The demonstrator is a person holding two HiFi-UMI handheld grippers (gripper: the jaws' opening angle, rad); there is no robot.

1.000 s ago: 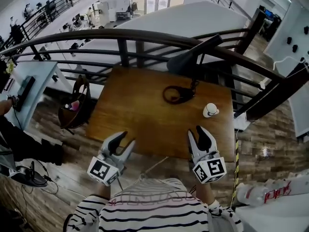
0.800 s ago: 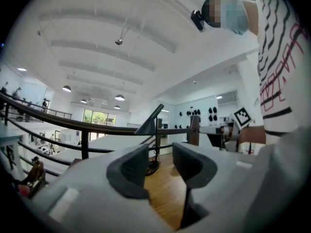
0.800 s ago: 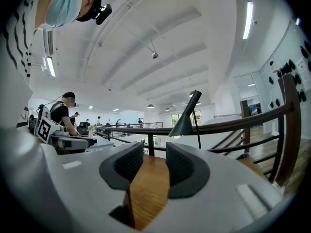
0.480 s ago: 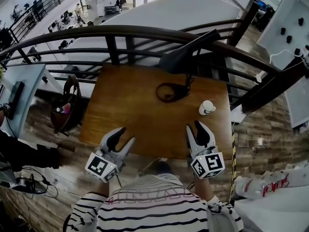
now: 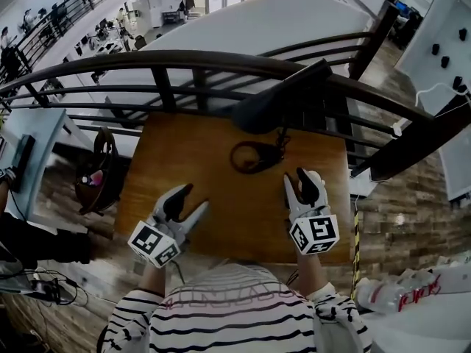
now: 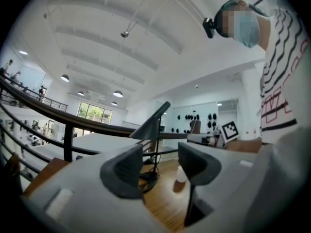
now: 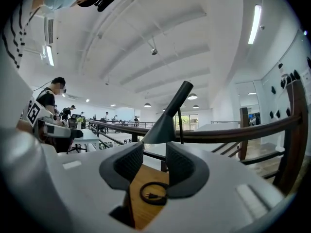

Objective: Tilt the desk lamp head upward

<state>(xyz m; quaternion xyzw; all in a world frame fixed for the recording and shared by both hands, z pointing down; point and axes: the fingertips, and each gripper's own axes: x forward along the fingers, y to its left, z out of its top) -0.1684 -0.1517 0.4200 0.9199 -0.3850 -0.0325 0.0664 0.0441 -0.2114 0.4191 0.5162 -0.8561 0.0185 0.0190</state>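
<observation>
Person: a striped shirt (image 5: 221, 311) fills the nearest part of the head view, and each hand holds a gripper out level over the table.
Left gripper (image 5: 193, 199): over the table's near left part. Its jaws have just been opening and stand well apart, with nothing between the pads.
Right gripper (image 5: 298, 181): over the near right part, a little farther in than the left one. Its jaws are parted by a narrower gap and hold nothing; bare wood shows through the gap.
Table (image 5: 213, 186): brown wood, with its far edge against the railing.
White cup (image 6: 181, 174): small, on the right part of the table, beyond the left jaws and apart from them.
Dark ring (image 5: 252, 157): lies flat near the middle of the table, at the foot of the lamp.
Desk lamp (image 5: 282, 134): a thin black stem rises from the far middle of the table, well apart from both grippers.
Lamp head (image 5: 256, 110): a dark cone on a slant, wide mouth lower and to the left, narrow neck climbing right.
Handrail (image 5: 184, 59): dark and curved, just behind the lamp.
</observation>
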